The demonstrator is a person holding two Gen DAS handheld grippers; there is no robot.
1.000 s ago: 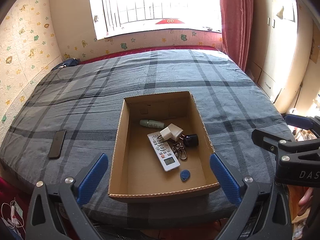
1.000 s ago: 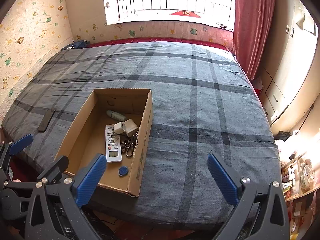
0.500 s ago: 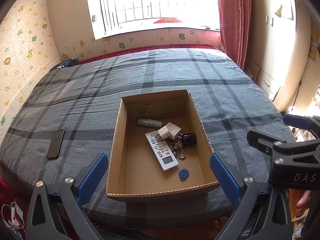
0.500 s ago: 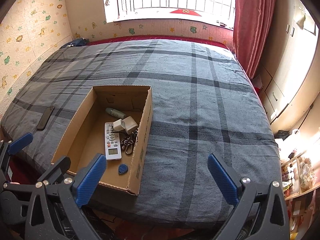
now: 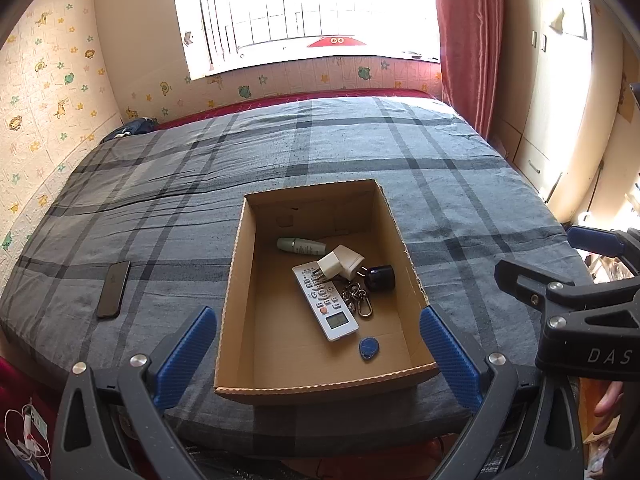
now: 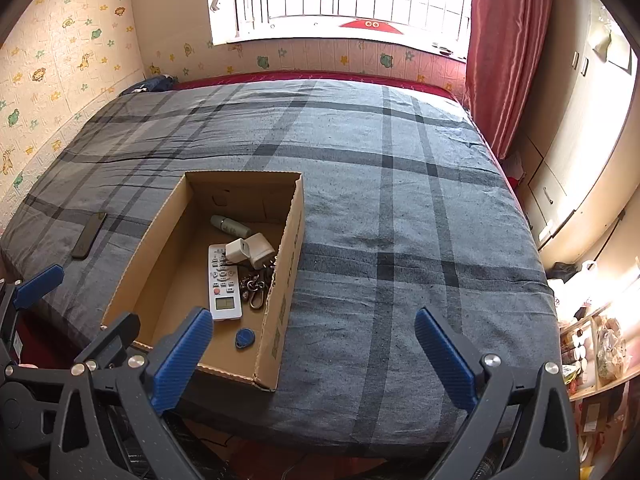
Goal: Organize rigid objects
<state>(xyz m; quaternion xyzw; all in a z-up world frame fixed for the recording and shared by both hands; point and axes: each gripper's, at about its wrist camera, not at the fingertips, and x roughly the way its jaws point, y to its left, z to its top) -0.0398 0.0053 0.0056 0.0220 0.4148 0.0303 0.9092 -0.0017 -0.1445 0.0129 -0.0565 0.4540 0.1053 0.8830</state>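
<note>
An open cardboard box (image 5: 234,280) (image 6: 288,248) sits on the bed near its front edge. Inside lie a white remote (image 5: 325,307) (image 6: 223,283), a white plug adapter (image 5: 340,266) (image 6: 250,249), a pale green tube (image 5: 301,245) (image 6: 230,225), a black round object (image 5: 381,278), a key ring with a metal clip (image 5: 357,300) (image 6: 254,286) and a blue fob (image 5: 369,348) (image 6: 245,338). My left gripper (image 5: 318,354) hangs open before the box's near wall, holding nothing. My right gripper (image 6: 314,354) is open over the bedspread, right of the box, empty.
A dark phone (image 5: 113,289) (image 6: 89,235) lies on the plaid bedspread (image 6: 400,220) left of the box. A window, red curtain (image 6: 504,52) and wardrobe stand behind and right. Shelves with clutter (image 6: 596,352) are at lower right. Cables lie on the floor (image 5: 28,432).
Both views have shifted slightly, and the box sits a little lower and left in the left wrist view. Both grippers stay open and empty. The box contents have not moved.
</note>
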